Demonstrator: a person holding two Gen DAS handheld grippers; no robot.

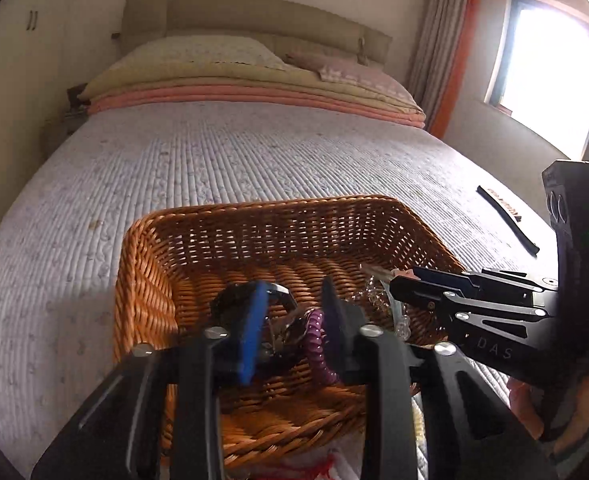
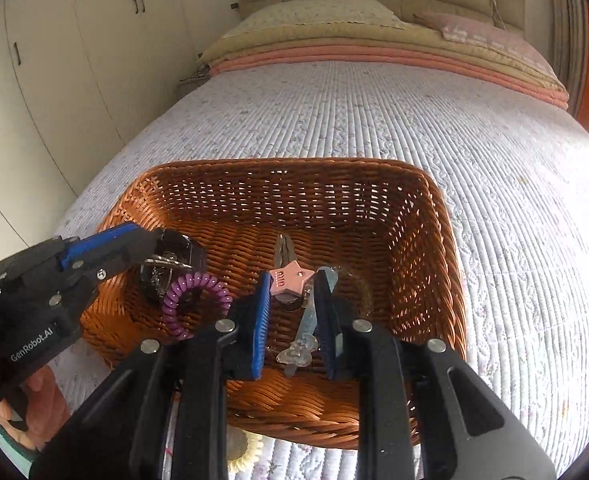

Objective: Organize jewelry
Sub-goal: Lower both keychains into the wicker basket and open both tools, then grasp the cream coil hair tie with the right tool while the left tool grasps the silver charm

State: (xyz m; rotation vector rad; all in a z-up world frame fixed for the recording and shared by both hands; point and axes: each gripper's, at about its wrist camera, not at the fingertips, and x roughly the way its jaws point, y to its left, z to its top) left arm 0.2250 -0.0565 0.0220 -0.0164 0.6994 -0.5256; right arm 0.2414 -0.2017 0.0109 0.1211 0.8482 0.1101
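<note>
A brown wicker basket [image 2: 434,248] sits on the quilted bed [image 2: 374,120] near its foot edge, and both tongs hang over it. The left gripper [image 1: 290,316] stands with its jaws parted above the basket's left wall; in the right wrist view a dark watch-like piece [image 2: 174,258] lies right at its tips, and I cannot tell whether the pads touch it, so I read it as let go. Just beside it on the basket floor rests a purple spiral hair tie [image 2: 196,304]. The right gripper [image 2: 294,312] has its jaws drawn close around a clear, pale-blue hair clip [image 2: 306,320] with a transparent ornament at its near end; the clip looks pinched between the pads, though the contact is not sharp. A pink star clip [image 2: 288,278] and a brown clip [image 2: 281,249] lie in the middle of the basket floor, just past the fingertips. A cream spiral tie [image 2: 244,454] lies on the bed outside the basket's near wall, and a dark strap [image 1: 508,220] lies well apart toward the bed's right edge. These pieces are probably light, small and slick; the plastic clips are stiff and best taken across the flat body, the coils soft and best pinched through the ring.
</note>
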